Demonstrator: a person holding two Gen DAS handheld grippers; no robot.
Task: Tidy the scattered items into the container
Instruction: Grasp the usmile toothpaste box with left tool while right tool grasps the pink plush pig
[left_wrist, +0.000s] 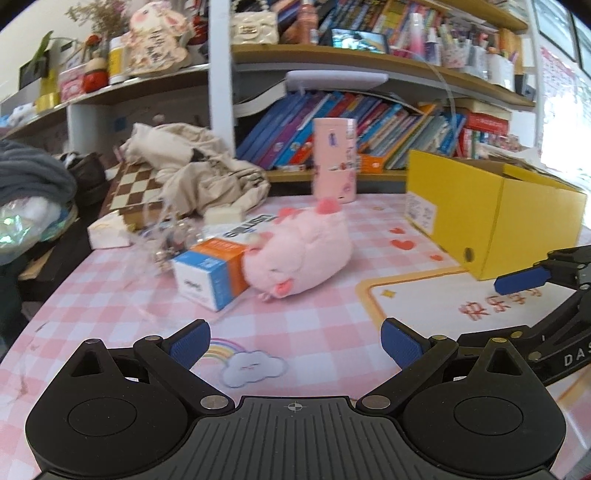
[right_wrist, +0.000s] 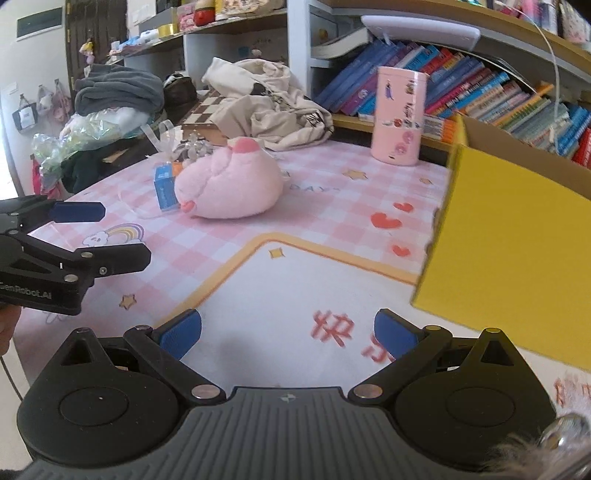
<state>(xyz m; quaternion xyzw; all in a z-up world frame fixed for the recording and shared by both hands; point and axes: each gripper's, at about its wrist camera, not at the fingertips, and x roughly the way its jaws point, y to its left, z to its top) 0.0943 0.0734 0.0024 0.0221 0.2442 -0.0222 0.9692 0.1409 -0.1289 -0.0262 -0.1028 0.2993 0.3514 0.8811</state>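
A pink plush pig (left_wrist: 299, 254) lies on the pink checked tablecloth, also in the right wrist view (right_wrist: 229, 181). A white, blue and orange box (left_wrist: 210, 273) lies against its left side, also in the right wrist view (right_wrist: 167, 186). A tall pink cylinder (left_wrist: 334, 160) stands behind, also in the right wrist view (right_wrist: 400, 114). The yellow cardboard box (left_wrist: 495, 214) stands open at the right, also in the right wrist view (right_wrist: 517, 251). My left gripper (left_wrist: 295, 345) is open and empty, short of the pig. My right gripper (right_wrist: 288, 334) is open and empty beside the yellow box.
A beige cloth (left_wrist: 195, 173) lies over a chessboard (left_wrist: 133, 188) at the back left. A white block (left_wrist: 109, 230) and clear wrapping (left_wrist: 170, 240) lie near it. Bookshelves (left_wrist: 369, 129) line the back. Grey cloth and bags (right_wrist: 110, 92) pile at the far left.
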